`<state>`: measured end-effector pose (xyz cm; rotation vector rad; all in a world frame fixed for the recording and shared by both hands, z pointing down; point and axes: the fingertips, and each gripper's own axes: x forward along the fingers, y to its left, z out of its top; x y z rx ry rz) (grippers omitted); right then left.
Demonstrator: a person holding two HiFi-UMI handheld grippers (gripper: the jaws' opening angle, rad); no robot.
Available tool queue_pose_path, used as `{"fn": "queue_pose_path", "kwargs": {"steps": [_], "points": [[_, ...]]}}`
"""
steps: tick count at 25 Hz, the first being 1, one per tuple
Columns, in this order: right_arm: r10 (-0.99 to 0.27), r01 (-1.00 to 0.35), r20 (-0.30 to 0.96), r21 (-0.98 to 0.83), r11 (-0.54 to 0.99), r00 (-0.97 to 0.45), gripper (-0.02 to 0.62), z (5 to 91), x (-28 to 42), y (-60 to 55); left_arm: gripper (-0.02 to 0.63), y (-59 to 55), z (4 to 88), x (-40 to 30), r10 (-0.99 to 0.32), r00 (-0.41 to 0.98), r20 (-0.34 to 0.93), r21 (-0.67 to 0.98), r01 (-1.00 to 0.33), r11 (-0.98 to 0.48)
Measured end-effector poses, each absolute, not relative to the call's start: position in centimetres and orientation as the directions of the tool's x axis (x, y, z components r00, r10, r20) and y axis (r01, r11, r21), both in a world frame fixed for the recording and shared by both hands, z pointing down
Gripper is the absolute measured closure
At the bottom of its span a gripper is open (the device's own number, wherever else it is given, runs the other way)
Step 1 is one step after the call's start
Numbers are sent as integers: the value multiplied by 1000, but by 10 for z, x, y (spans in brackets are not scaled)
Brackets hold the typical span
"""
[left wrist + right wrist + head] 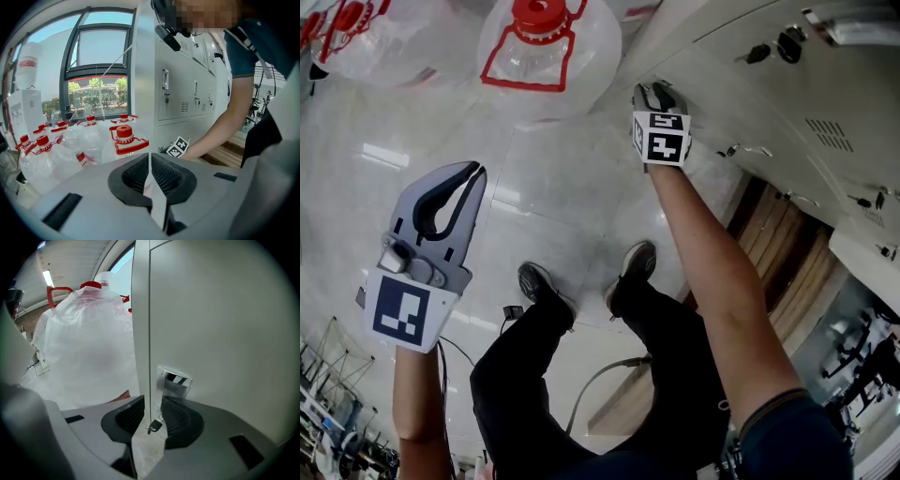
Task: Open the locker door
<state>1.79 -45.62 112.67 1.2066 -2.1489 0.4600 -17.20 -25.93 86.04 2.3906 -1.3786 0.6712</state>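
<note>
The right gripper (152, 405) has its jaws apart, very near the locker door (225, 333). A small key (153, 426) hangs in the gap between them, and the chrome handle (174, 383) is just behind; the pads press on nothing. The door is low in the row, near the floor (544, 187), and it is closed. The left gripper (150, 164) is closed and empty, well apart from the door, near the water bottles (124, 140).

Locker door (220, 319): matt painted metal. Handle (174, 382): glossy chrome. Bottles (91, 143): clear plastic. Floor (553, 197): polished, glossy.
</note>
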Motion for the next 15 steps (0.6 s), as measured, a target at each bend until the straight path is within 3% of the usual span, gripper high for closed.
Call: {"fn": "queue_pose_path", "kwargs": {"steps": [6, 15], "points": [[-651, -874, 660, -18, 486, -375, 492, 1128, 16, -457, 586, -252, 868, -173, -725, 432, 536, 30, -868, -496], [-574, -806, 692, -19, 592, -438, 492, 1126, 21, -397, 586, -246, 862, -160, -712, 456, 534, 61, -861, -505]]}}
